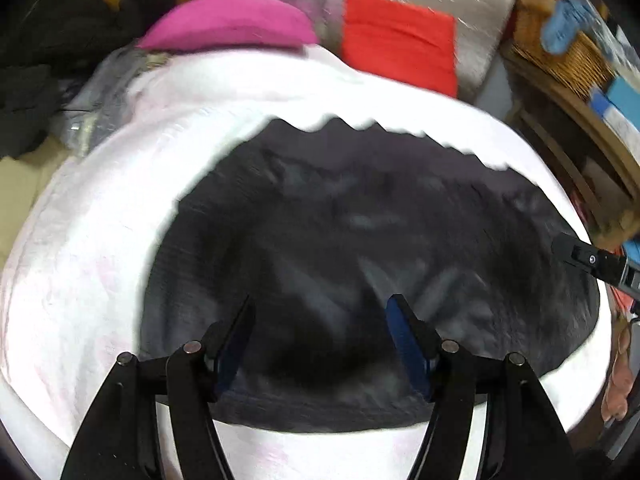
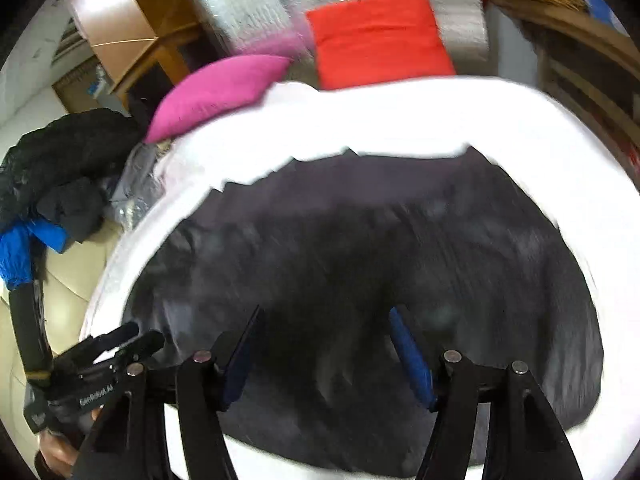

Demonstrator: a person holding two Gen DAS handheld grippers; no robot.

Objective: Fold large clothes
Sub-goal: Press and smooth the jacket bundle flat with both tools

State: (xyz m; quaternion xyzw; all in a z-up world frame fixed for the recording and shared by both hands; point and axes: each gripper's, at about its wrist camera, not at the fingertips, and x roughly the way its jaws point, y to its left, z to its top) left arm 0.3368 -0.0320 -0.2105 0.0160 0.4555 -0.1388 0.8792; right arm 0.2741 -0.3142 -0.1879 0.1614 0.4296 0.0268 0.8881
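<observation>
Two wrist views over a bed, both blurred. The dark garment (image 1: 360,264) lies spread on the white sheet (image 1: 100,260), roughly central on the mattress, its far edge wavy and its near hem running just under the tongs of both tools. The left gripper (image 1: 322,344) stands released, its blue-padded fingers apart above the cloth with nothing between them; the right gripper (image 2: 326,354) is likewise released, jaws apart over the near part of the garment and holding no fabric. In the left view the tip of the right tool enters from the right edge, and in the right view the left tool appears at lower left, so the two tools hang side by side over the near hem. A magenta pillow (image 2: 216,92) and a red cushion (image 2: 376,36) sit at the far end of the bed, well apart from the garment; a heap of dark clothing (image 2: 60,168) lies off the left side. Judged risks: the fabric looks thin and limp, so a pinch taken anywhere but at a true corner may gather a single layer and skew the next fold; a pinch taken too deep may catch the sheet beneath and drag it along; uneven lifting by the two hands may twist the cloth or undo what already lies flat. Blur hides seams and layers, so which edge is a fold cannot be told.
</observation>
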